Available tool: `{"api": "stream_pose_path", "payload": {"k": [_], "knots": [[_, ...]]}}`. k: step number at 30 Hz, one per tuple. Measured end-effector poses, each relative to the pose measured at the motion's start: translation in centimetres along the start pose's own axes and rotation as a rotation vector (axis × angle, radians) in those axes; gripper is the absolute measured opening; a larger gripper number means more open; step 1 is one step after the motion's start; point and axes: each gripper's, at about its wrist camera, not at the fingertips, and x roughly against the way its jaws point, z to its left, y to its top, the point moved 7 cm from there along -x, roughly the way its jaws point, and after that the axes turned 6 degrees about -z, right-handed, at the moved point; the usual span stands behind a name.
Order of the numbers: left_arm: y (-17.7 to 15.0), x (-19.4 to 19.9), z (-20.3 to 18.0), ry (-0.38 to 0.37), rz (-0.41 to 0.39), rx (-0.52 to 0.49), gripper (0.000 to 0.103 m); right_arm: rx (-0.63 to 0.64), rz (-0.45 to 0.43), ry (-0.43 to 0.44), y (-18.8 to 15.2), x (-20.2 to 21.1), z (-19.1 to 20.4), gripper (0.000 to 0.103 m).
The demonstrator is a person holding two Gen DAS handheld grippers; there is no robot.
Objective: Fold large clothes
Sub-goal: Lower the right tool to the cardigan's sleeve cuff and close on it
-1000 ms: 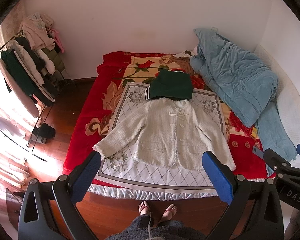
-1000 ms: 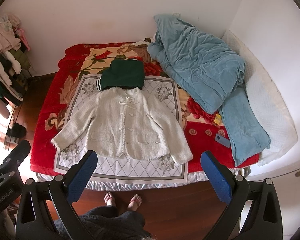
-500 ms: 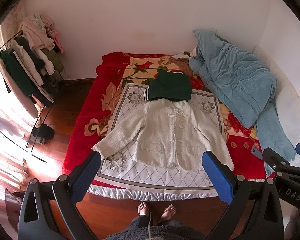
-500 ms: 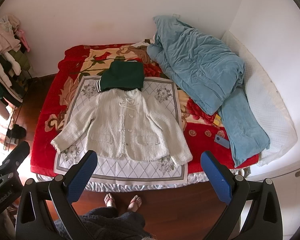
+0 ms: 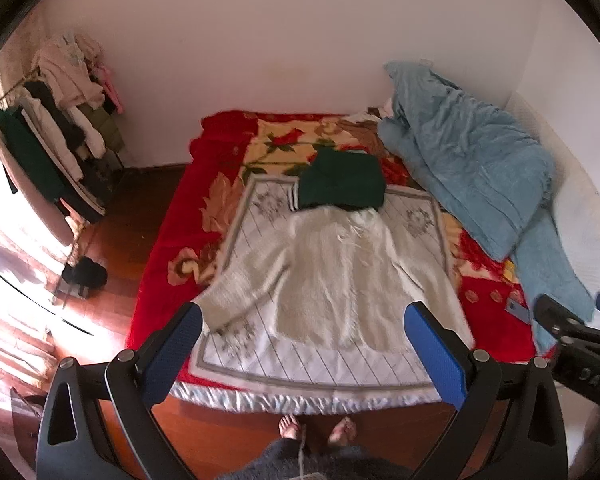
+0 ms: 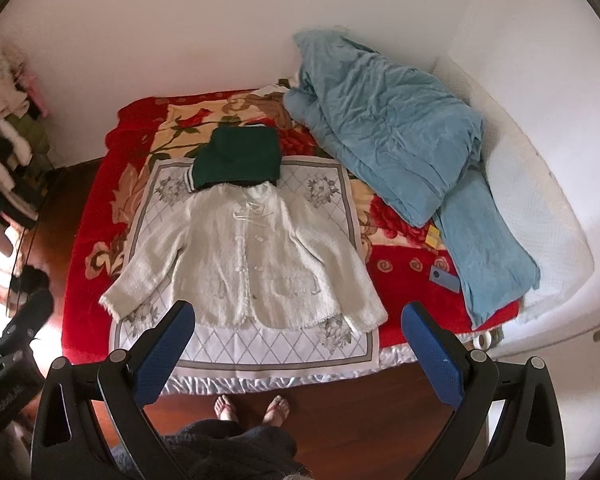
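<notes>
Your left tongs and right tongs gape wide above the white cardigan, spread flat on the bed.

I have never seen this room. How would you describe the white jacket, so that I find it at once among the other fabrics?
Look at the bed with the red flowered blanket. On its white, grey-bordered square cloth lies the white jacket, flat, front up, sleeves spread. Unlike the folded green garment just above its collar and the crumpled blue quilt to the right, it is pale, unfolded and buttoned.
</notes>
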Motion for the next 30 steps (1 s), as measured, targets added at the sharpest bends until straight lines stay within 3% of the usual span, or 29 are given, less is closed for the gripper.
{"api": "stream_pose_path", "payload": {"k": [5, 8, 13, 20, 22, 25, 30], "knots": [[1.6, -6.4, 1.5, 0.078, -0.046, -0.024, 0.103, -0.096, 0.02, -0.025, -0.2, -7.5, -1.3, 0.103], [1.3, -11.8, 2.3, 0.152, -0.032, -0.033, 0.103, -0.156, 0.109, -0.045, -1.6, -14.4, -2.8, 0.103], [-1.6, -22.9, 3.8, 0.278, 0.099, -0.063, 0.103, -0.206, 0.318, 0.018, -5.3, -28.7, -3.3, 0.096], [-10.0, -37.2, 5.4, 0.455, 0.334, -0.092, 0.103, -0.139, 0.556, 0.182, -11.1, -49.0, 1.5, 0.096], [-12.7, -40.6, 5.2, 0.472, 0.414, -0.086, 0.103, -0.149, 0.599, 0.171, -12.9, -53.9, 1.8, 0.096], [-15.3, -45.1, 3.8, 0.474, 0.476, -0.09, 0.103, -0.264, 0.641, 0.131, -15.2, -60.6, -0.4, 0.096], [-16.4, -51.6, -1.3, 0.4, 0.488, -0.127, 0.103, -0.586, 0.625, 0.009, -18.6, -66.2, -10.6, 0.096]]}}
